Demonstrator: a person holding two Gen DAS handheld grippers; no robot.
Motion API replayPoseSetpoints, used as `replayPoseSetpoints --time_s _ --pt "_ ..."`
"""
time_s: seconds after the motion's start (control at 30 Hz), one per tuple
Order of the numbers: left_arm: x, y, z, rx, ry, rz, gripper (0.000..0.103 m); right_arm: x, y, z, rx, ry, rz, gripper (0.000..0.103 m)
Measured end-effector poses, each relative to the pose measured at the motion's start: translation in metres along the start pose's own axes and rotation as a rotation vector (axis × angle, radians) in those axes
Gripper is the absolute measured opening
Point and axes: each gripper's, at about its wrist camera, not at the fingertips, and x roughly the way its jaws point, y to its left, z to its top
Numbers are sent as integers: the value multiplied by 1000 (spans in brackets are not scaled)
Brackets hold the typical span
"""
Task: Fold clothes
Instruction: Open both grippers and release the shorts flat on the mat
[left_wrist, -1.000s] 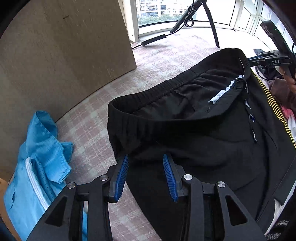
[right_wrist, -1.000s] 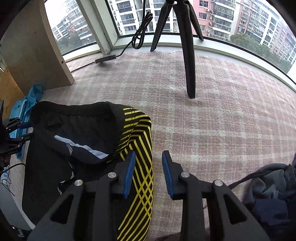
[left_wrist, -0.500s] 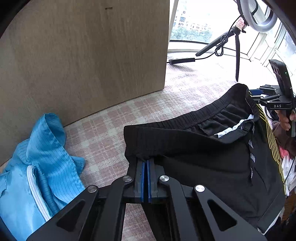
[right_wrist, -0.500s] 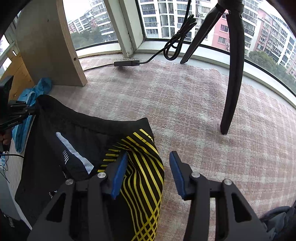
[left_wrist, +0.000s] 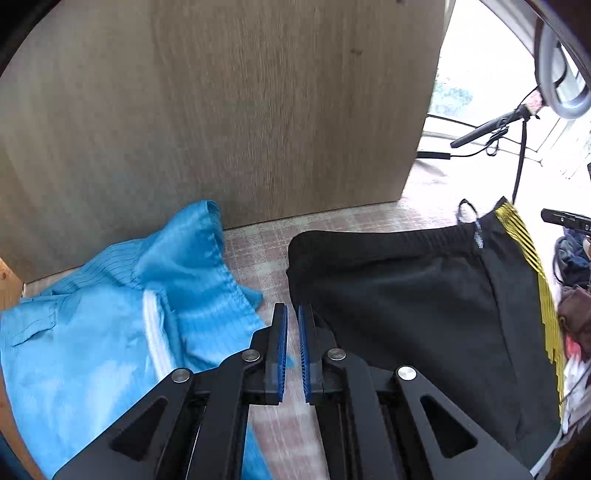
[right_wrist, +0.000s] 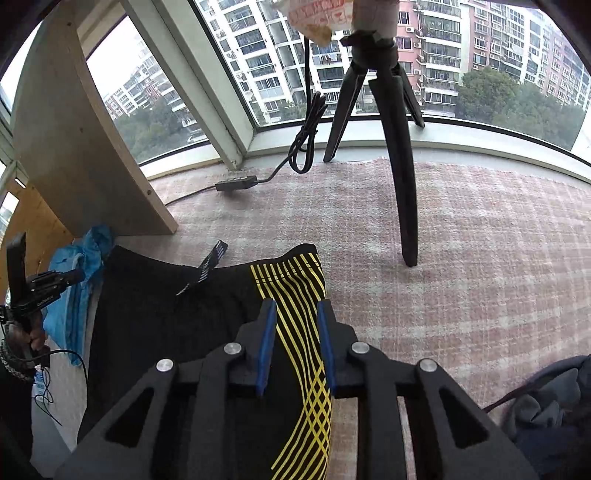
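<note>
Shorts (left_wrist: 417, 302), black with yellow stripes down one side, lie flat on the pink checked blanket (right_wrist: 461, 258). In the left wrist view the left gripper (left_wrist: 291, 314) sits at 6 o'clock, its blue pads only a narrow slit apart with nothing between them; the blanket shows through the gap. The corner of the shorts lies just beside its right pad, toward 3 o'clock, though I cannot tell whether they touch. A blue jacket (left_wrist: 110, 332) is bunched at 9 o'clock against a wooden panel (left_wrist: 221, 110).

In the right wrist view the right gripper (right_wrist: 295, 314) is at 6 o'clock, pads moderately apart, with the yellow striped band (right_wrist: 291, 295) of the shorts lying between them, unclamped. A black tripod (right_wrist: 399, 147) stands on the blanket at 1 o'clock.
</note>
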Motion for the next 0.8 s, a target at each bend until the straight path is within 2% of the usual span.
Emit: replayPoseSetpoints --time_s 0.1,0.27,0.33,0.37,0.4,0.47,0.53,0.63,0.7,0.8 --pt "-56 -1 -35 17 -46 -30 7 -69 -10 -29 -4 -85 50 22" --pt "-132 -12 -110 34 -69 -58 9 -165 -5 -104 -51 -150 32 22" --pt "-150 -18 -141 16 -51 -86 24 -184 -2 -141 -58 -144 15 23" --pt "-156 -22 -156 8 -40 -103 28 -191 -1 -161 -58 -136 7 26" --pt "-159 -27 -172 4 -24 -125 35 -190 -2 -181 -48 -119 3 30" --pt "-157 -39 -205 5 17 -168 39 -179 -3 -220 -28 -68 -1 42" --pt "-146 -52 -237 11 70 -190 44 -161 -6 -257 -8 -4 -1 42" --pt "-121 -64 -270 -2 150 -196 45 -129 -5 -298 -2 85 -15 42" --pt "-112 -67 -289 -24 187 -203 45 -114 -3 -310 16 116 5 42" --pt "-102 -72 -298 -37 186 -213 39 -99 -1 -319 45 138 35 42"
